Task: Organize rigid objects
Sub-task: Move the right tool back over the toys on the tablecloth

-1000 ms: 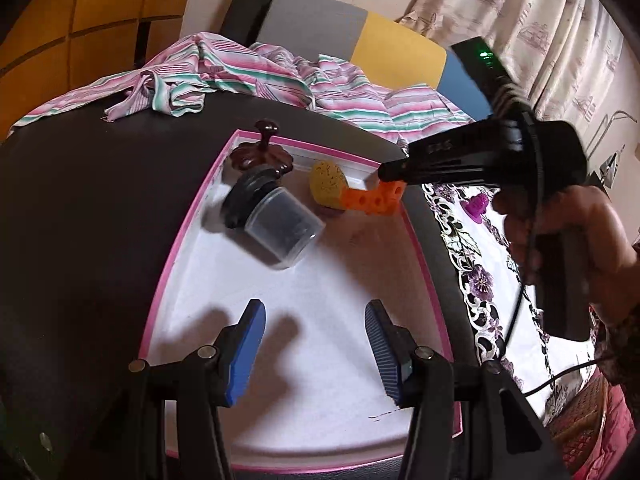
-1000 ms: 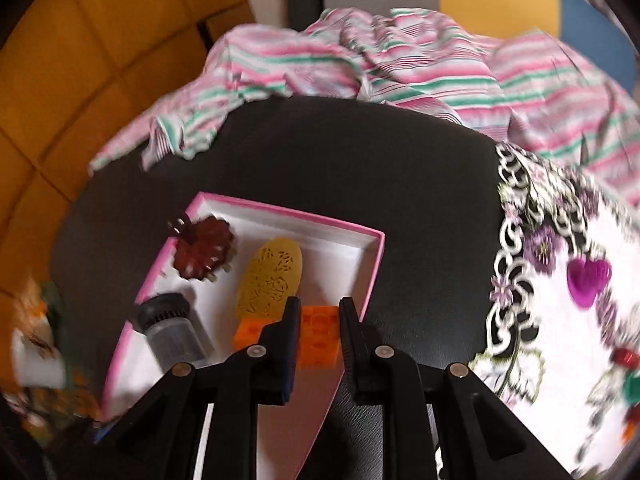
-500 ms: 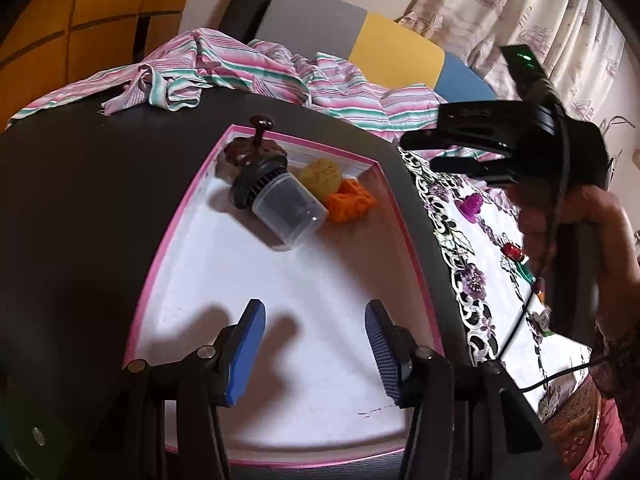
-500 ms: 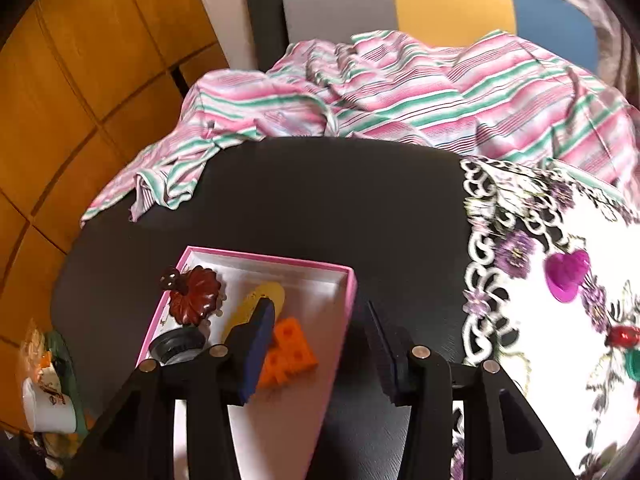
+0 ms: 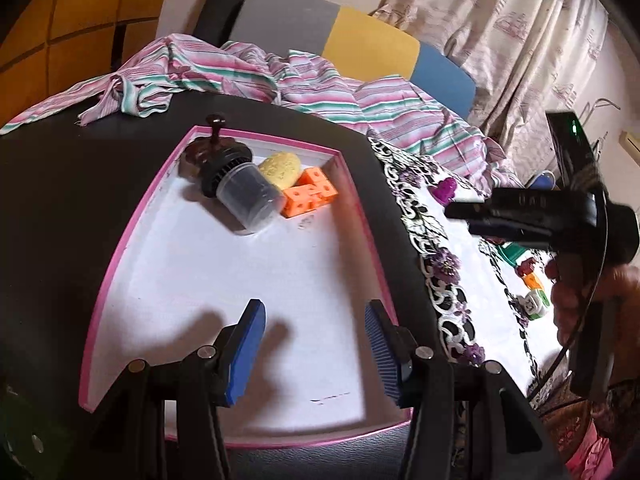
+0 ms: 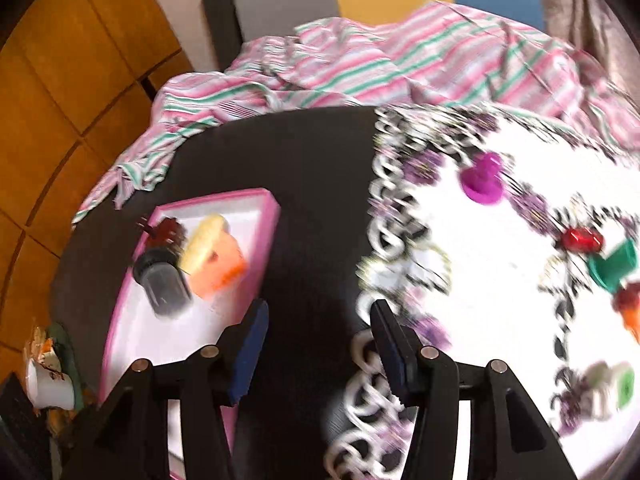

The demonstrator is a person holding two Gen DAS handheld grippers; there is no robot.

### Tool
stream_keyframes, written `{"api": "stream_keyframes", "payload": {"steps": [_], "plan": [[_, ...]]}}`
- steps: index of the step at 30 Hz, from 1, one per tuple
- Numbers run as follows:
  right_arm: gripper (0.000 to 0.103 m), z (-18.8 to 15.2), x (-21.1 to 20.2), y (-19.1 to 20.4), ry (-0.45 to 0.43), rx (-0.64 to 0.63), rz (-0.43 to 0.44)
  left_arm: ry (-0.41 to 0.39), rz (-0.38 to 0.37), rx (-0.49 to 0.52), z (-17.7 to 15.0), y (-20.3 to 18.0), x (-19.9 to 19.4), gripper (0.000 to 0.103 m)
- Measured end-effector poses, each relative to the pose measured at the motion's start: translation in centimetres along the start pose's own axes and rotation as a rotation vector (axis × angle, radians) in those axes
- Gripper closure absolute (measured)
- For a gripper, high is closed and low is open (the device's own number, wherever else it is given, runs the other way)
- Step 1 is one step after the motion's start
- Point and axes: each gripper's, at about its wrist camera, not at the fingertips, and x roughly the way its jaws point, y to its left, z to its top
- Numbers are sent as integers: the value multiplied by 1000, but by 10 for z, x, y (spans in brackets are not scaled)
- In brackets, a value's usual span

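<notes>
The right tongs (image 6: 316, 344), released and empty, are seen nearer the purple heart-shaped toy (image 6: 482, 184) lying ahead-right of them, beyond the pink-rimmed tray (image 5: 362, 236); over that tray the left tongs (image 5: 312, 344) are held open.

tray (image 5: 132, 216): white matt floor that looks like card, pink rim
jar (image 5: 248, 196): smoky translucent plastic, ribbed black cap
orange block (image 5: 308, 196): matt plastic with round holes
yellow piece (image 5: 280, 166): rough, patterned surface
brown lid (image 5: 200, 152): glossy dark brown
table (image 5: 60, 184): black, faintly grained, leather-like
striped cloth (image 5: 224, 76): soft crumpled woven fabric
mat (image 6: 480, 264): white, printed lace pattern
purple heart (image 6: 482, 184): glossy plastic
left pads (image 5: 248, 350): blue ribbed rubber
wall panels (image 6: 60, 80): smooth orange-brown wood
</notes>
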Motion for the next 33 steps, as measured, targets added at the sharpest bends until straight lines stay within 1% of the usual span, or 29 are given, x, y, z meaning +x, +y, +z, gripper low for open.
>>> {"api": "stream_keyframes", "payload": {"steps": [2, 7, 10, 14, 17, 19, 21, 22, 23, 25, 26, 27, 28, 29, 31, 33], "plan": [[49, -6, -4, -16, 28, 35, -46, 4, -12, 17, -1, -6, 0, 51], [49, -18, -21, -72, 70, 171, -111, 10, -41, 49, -3, -22, 0, 51], [49, -24, -38, -109, 64, 260, -130, 18, -57, 70, -5, -33, 1, 51], [41, -29, -63, -156, 30, 393, -177, 30, -74, 106, -7, -47, 3, 51], [41, -31, -77, -194, 13, 518, -224, 34, -85, 128, -7, -56, 3, 51], [41, -32, -80, -220, 18, 587, -256, 36, -91, 139, -8, -61, 3, 51], [41, -35, -77, -242, 34, 635, -313, 37, -96, 146, -9, -65, 2, 50], [41, -38, -73, -254, 61, 661, -332, 37, -97, 151, -9, -66, 2, 50], [41, -41, -68, -264, 88, 687, -335, 38, -97, 155, -10, -66, 1, 50], [43, -51, -57, -283, 152, 778, -297, 38, -94, 158, -10, -66, 0, 50], [46, -54, -52, -289, 175, 809, -266, 37, -92, 156, -10, -65, -1, 50], [48, -58, -48, -292, 188, 841, -224, 35, -91, 152, -9, -64, -2, 50], [48, -59, -46, -292, 192, 863, -202, 34, -89, 147, -9, -63, -2, 50], [48, -60, -46, -292, 184, 869, -201, 33, -88, 141, -9, -62, -2, 50], [48, -56, -45, -285, 166, 849, -196, 33, -86, 133, -8, -61, -2, 50], [50, -55, -43, -275, 150, 853, -154, 34, -85, 133, -9, -61, -2, 50]]}}
